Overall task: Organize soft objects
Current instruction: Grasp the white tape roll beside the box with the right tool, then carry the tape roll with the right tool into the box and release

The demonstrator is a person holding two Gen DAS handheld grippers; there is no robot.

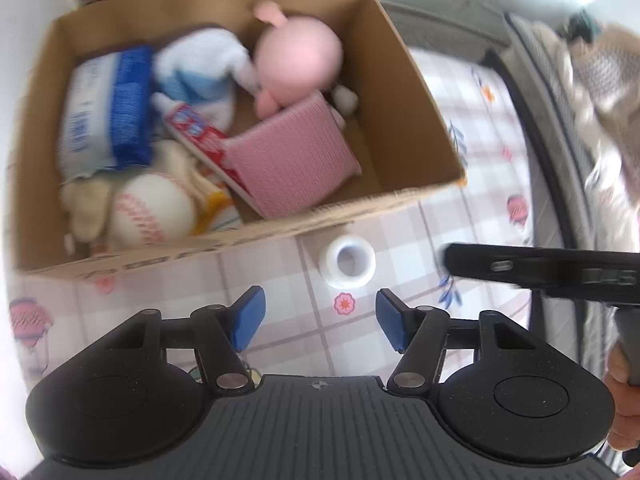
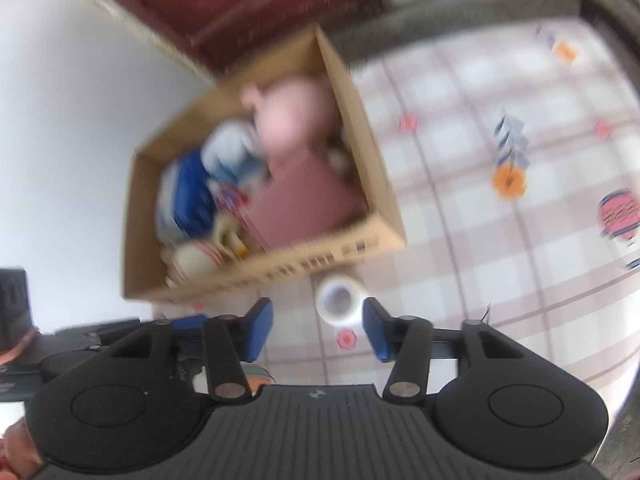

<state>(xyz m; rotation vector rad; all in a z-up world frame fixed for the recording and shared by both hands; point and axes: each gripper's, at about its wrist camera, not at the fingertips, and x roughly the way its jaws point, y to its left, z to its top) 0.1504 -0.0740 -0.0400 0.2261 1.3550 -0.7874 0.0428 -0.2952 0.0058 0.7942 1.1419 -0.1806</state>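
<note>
A cardboard box [image 1: 404,80] on the checked cloth holds a pink plush toy [image 1: 298,54], a pink sponge [image 1: 290,158], a baseball [image 1: 150,210], a blue and white pack [image 1: 108,108], a toothpaste tube [image 1: 196,128] and a blue and white plush [image 1: 200,68]. A white tape roll [image 1: 351,262] lies on the cloth just in front of the box. My left gripper [image 1: 320,316] is open and empty, short of the roll. My right gripper [image 2: 318,328] is open, with the roll [image 2: 340,300] just ahead between its fingertips. The box [image 2: 376,152] is blurred in the right wrist view.
The right gripper's black body [image 1: 540,270] reaches in from the right in the left wrist view. The left gripper [image 2: 120,336] shows low left in the right wrist view. A mattress edge [image 1: 552,152] and bedding lie to the right. A white wall [image 2: 72,120] stands left of the box.
</note>
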